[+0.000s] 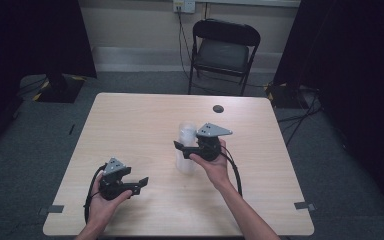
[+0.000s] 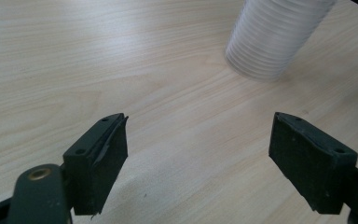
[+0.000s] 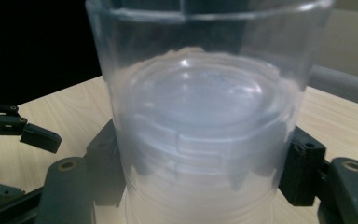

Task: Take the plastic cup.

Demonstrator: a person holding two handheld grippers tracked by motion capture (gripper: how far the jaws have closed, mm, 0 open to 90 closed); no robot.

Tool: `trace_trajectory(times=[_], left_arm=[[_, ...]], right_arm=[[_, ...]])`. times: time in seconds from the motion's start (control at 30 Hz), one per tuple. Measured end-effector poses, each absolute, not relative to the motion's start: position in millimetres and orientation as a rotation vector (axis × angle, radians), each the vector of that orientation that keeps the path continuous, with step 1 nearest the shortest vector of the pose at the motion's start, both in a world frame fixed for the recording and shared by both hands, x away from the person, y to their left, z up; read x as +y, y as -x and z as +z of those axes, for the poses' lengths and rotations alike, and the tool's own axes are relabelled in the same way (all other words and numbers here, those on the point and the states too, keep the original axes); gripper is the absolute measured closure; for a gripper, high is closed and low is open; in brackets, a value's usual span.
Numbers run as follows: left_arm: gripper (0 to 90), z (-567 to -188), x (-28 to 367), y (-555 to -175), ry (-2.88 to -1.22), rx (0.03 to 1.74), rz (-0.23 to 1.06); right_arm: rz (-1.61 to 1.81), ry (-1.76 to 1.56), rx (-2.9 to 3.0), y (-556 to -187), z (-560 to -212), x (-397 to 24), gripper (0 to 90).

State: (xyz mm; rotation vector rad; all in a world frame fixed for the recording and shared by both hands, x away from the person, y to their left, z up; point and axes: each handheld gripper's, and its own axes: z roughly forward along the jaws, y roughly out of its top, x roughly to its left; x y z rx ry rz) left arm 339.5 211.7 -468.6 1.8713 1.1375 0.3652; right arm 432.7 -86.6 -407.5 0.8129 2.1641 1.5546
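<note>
Near the middle of the wooden table (image 1: 130,120), a stack of clear plastic cups (image 1: 186,147) stands upright, and the right gripper (image 1: 185,146) has come in against it from the right side. From the right gripper view the stack (image 3: 209,116) sits squarely between the two black jaws: one pad flanks its left wall, the other its right, both low on the stack. The pads look to be at the plastic or just shy of it; the frosted wall blurs the contact, so I cannot tell whether they actually press. No earlier look is on hand to compare.

Well apart, toward the near left of the table, the left gripper (image 1: 141,184) is held low in the person's left hand (image 1: 102,200), pointing across toward the stack. Its jaws are spread wide with bare wood between them, as the left gripper view makes plain (image 2: 198,154). The cups (image 2: 275,37) stand beyond and to the right of those fingertips there, untouched.

From above, the high view gives the layout: the right hand (image 1: 215,165) wrapped round its gripper, the grey three-cornered plate on top, the cable trailing back, and a black folding chair (image 1: 222,50) past the far edge. What it hides is the ribbing of the nested rims, clear in the left gripper view, and the translucent nested bases, seen close in the right gripper view, where the left gripper (image 3: 23,133) also shows at the left edge.
</note>
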Motion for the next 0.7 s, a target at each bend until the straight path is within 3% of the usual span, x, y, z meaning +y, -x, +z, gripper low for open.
trace_trajectory(times=[0.7], left_arm=[[19.3, -470, 209, -341, -1.875, 1.130, 0.354]], right_arm=[[1.602, -0.822, 2.145, -433, -391, -88, 31.1]])
